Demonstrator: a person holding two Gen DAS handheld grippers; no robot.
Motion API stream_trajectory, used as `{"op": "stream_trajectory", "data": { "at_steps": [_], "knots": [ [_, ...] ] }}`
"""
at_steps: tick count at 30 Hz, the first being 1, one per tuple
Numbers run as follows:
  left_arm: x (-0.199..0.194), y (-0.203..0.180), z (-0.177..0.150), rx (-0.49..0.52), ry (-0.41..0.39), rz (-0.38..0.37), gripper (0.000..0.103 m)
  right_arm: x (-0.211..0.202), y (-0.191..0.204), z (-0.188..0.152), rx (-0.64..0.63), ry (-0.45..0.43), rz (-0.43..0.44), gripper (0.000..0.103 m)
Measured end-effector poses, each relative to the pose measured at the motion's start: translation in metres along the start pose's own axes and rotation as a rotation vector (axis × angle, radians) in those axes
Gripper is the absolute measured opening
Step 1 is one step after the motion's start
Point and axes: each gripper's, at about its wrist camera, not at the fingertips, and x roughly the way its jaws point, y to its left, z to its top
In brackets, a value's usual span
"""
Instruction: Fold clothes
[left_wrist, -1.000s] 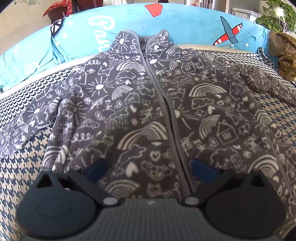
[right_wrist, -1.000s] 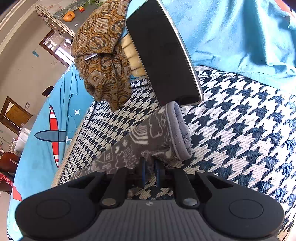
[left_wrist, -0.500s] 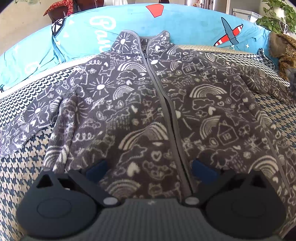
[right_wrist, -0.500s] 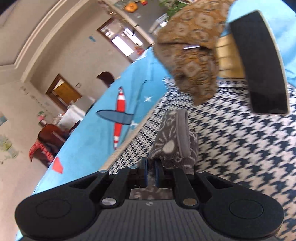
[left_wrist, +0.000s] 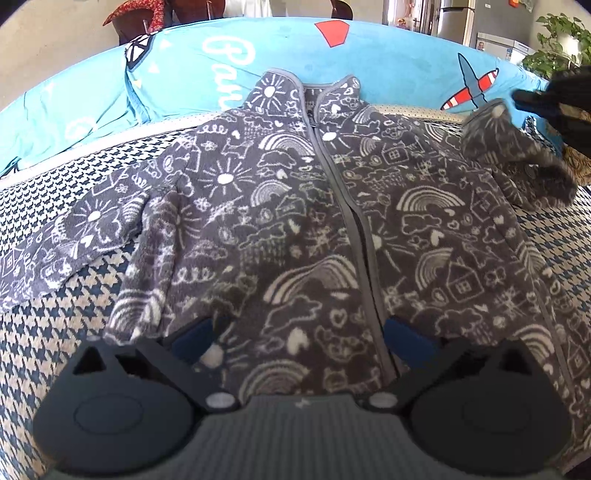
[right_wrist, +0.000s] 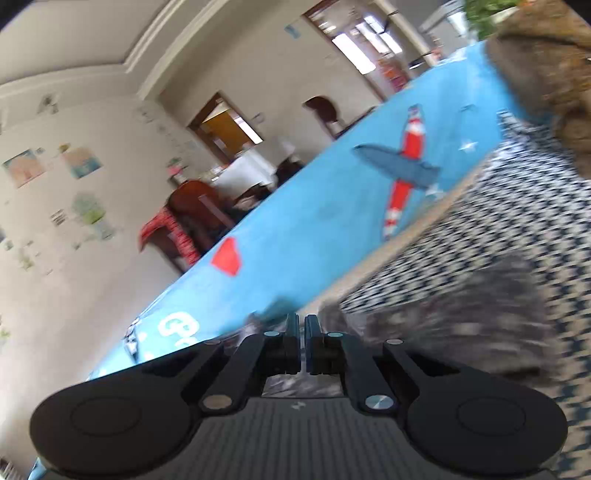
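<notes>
Plainly soft stuff: a grey fleece zip jacket with white doodles of rainbows, suns and houses, thick and floppy, light enough to lift by one edge, unlikely to slip out of a pinch but sure to sag and drag wherever unsupported. Best taken at a bound edge such as cuff, hem or collar, where the grey trim gives some firmness; a pinch in mid-panel would likely only bunch the pile

Lies front-up across the houndstooth-checked seat cushion, grey-edged stand-up collar at the back edge against the turquoise cover with the red-and-white plane, hem toward the front edge. Zipped shut down the middle by a grey zip, with the body fairly flat. Left-hand sleeve spread out flat toward the left edge. Right-hand sleeve raised off the cushion near the back right corner, its end bunched and blurred

Right tongs clenched to a narrow slit, by the look of it pinching the end of that raised sleeve, though the fabric there is too blurred in the right wrist view to trace. Left tongs released, blue pads spread wide just over the hem and astride the zip, gripping nothing

Judged from this: a sleeve fold in hand, probably inward over the chest
</notes>
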Motion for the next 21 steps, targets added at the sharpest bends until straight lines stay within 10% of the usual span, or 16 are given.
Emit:
{"op": "stream_trajectory", "data": {
  "at_steps": [21],
  "knots": [
    [-0.013,0.028,-0.001,-0.069,-0.013,0.012,0.103,0.032,0.004,-0.024,-0.189,0.181,-0.222,0.040]
  ]
}}
